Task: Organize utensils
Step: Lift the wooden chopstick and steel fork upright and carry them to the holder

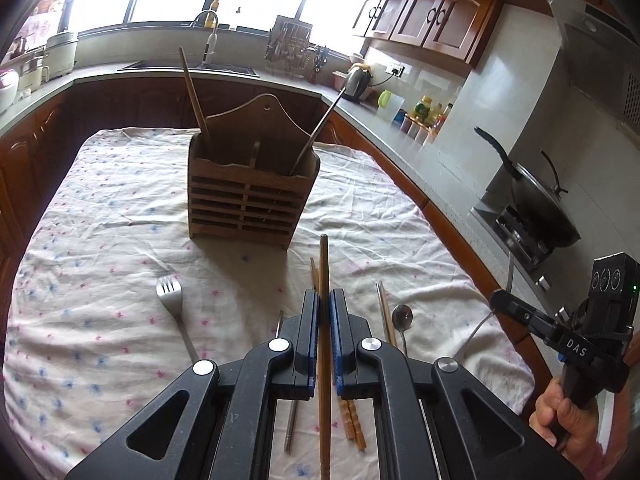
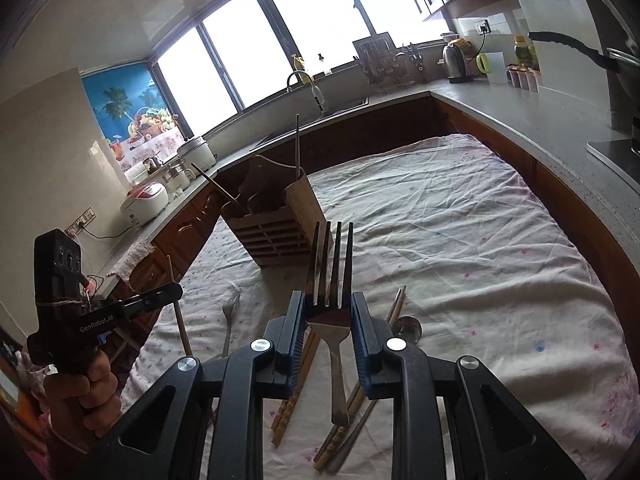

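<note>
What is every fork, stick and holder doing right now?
Left gripper: shut on a chopstick.
Right gripper: shut on a fork.
Wooden holder: upright, two utensils standing in it.
Second fork: lying flat on the cloth.
Spoon: lying flat.

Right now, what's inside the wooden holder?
The wooden holder has a wooden chopstick on its left side and a metal handle on its right. The slatted front hides their lower ends and anything shorter.
</note>
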`<action>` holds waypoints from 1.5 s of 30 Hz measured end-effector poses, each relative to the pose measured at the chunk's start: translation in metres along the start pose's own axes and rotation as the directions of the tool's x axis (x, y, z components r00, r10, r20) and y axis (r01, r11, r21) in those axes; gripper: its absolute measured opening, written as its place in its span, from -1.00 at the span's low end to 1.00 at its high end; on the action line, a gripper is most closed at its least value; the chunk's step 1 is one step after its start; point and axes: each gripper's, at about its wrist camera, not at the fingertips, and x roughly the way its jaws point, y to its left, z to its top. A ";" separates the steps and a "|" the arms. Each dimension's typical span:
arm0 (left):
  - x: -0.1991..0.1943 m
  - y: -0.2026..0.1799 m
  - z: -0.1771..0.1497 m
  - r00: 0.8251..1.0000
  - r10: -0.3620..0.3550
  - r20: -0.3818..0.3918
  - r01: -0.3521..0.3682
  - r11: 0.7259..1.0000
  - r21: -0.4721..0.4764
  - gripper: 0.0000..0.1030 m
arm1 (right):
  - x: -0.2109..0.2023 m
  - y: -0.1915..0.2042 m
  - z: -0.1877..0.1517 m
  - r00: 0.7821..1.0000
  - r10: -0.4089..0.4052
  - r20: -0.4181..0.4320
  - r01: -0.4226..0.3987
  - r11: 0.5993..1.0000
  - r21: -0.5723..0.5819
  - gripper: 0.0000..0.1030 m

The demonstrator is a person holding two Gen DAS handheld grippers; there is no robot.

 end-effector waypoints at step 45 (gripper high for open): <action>-0.071 0.052 0.052 0.964 0.027 0.264 -0.020 0.999 -0.028 -0.92 | 0.055 0.064 0.093 0.986 0.131 0.099 -0.124 0.989 -0.083 -0.56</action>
